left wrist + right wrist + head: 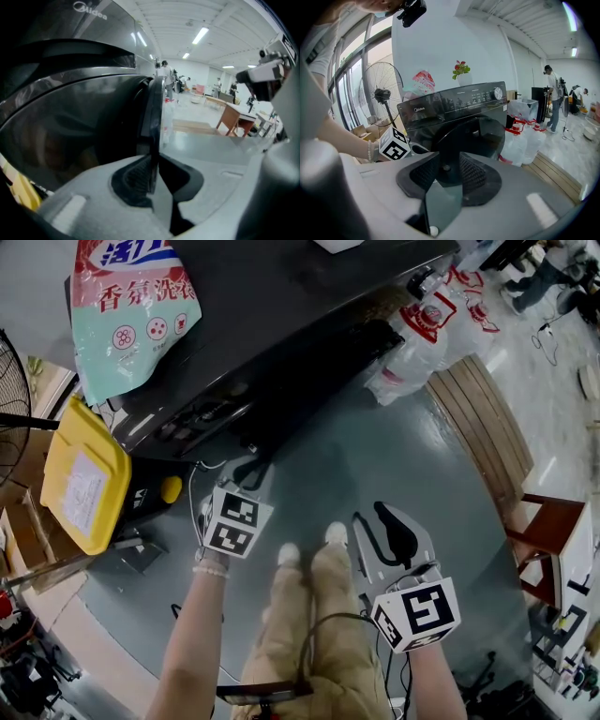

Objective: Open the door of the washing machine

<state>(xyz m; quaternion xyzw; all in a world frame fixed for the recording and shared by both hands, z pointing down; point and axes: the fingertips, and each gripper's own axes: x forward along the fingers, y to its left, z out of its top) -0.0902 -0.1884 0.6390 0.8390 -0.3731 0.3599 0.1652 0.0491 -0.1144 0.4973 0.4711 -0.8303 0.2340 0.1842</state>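
Left hand-held gripper (249,465) reaches to the washer (281,296) at the far side of the scene and stands narrow, its pads pinching the thin left rim of the door (480,133). We read this grip as chosen for leverage: the rim is the one part thin enough to pinch, and it presumably lies opposite the hinge, so a pull toward us should swing the door out. The gripper tilts downward and meets the rim edge-on. Whether the latch has released we cannot tell; the door lies close against the washer's front. Right hand-held gripper (382,531) hangs nearer to us and to the right, jaws moderately apart with nothing between them. We judge it is held back to leave the swing path free. Bottles (412,357) crowd the washer's right side.
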